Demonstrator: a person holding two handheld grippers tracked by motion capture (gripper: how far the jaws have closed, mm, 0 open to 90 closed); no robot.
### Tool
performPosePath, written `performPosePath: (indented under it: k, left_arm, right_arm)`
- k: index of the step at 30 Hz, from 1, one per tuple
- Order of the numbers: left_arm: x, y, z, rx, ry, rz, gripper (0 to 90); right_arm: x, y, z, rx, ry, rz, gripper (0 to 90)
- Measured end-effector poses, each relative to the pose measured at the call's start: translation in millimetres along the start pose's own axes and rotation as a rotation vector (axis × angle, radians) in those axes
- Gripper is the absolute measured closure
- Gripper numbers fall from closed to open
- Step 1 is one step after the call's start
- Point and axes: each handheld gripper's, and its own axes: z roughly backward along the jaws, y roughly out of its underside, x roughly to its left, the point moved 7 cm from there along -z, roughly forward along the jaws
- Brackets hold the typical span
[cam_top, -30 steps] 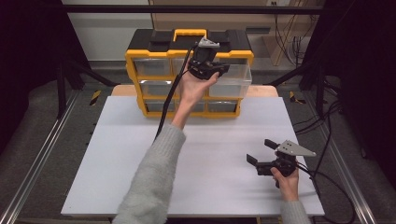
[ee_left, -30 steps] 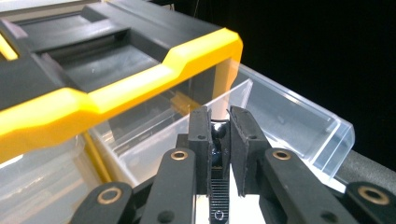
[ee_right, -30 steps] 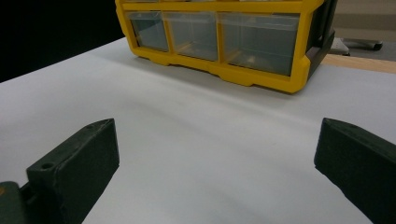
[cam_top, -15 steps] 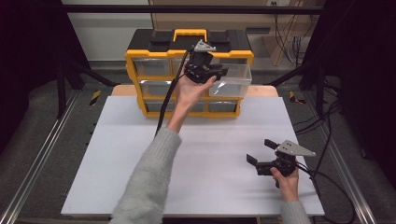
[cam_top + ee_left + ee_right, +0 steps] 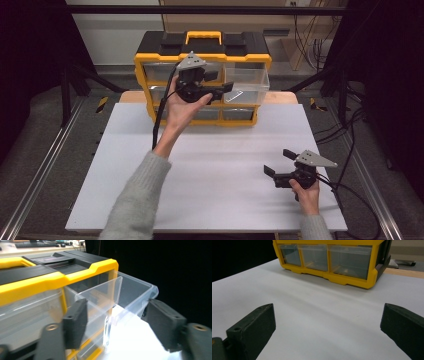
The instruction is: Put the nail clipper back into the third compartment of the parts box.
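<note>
A yellow and black organizer (image 5: 202, 44) with clear drawers stands at the far edge of the white table (image 5: 210, 165). Its top right clear drawer (image 5: 247, 82) is pulled out toward me. My left gripper (image 5: 220, 82) is held up just left of that drawer, pointing right at it. Its jaws have just been opening and now stand apart, pressing on nothing. In the left gripper view, the drawer's front wall (image 5: 100, 296) lies beyond the left gripper (image 5: 117, 315). My right gripper (image 5: 279, 161) rests open low over the table at the near right, empty (image 5: 328, 322), facing the organizer (image 5: 332, 262).
White tabletop spreads between the organizer and the near edge. Black frame posts (image 5: 70, 75) flank the table on both sides. Cables (image 5: 350, 150) trail off the right side. A lower row of shut drawers (image 5: 319, 257) faces the right gripper.
The left hand has moved left and slightly down, away from the pulled-out drawer, and its jaws have gone from shut to open. The right gripper has stayed put.
</note>
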Motion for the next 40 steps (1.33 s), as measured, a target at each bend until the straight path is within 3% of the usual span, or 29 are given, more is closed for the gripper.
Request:
performPosePath:
  k: [5,7,9,20,32,35,40]
  left_arm:
    - [7.5,21.0,24.3,-0.006,-0.013,-0.017,22.9]
    - [10.4,30.0,33.9,-0.011,-0.015,0.005,21.3]
    - [12.5,40.6,42.4,-0.013,-0.029,0.017,14.3]
    - [19.9,105.3,72.3,0.0,-0.011,0.038,10.2]
    - [25.9,190.7,97.6,0.037,-0.057,0.062,5.5]
    - [26.1,202.3,102.4,0.046,-0.081,0.043,5.5]
    - [25.2,213.4,111.3,0.041,-0.084,0.049,5.0]
  right_arm:
    - [-0.4,0.2,-0.4,0.001,0.004,0.0,0.4]
    - [-0.6,0.4,-0.5,0.002,0.005,-0.001,0.4]
    - [-0.6,0.4,-0.4,0.002,0.005,-0.002,0.4]
    - [-1.8,1.1,0.1,0.004,0.01,-0.003,0.4]
    - [-2.1,2.0,-0.2,0.007,0.012,-0.008,0.4]
    - [-2.1,2.7,-0.6,0.009,0.013,-0.005,0.4]
    - [-1.3,3.4,-0.9,0.014,0.01,-0.01,0.4]
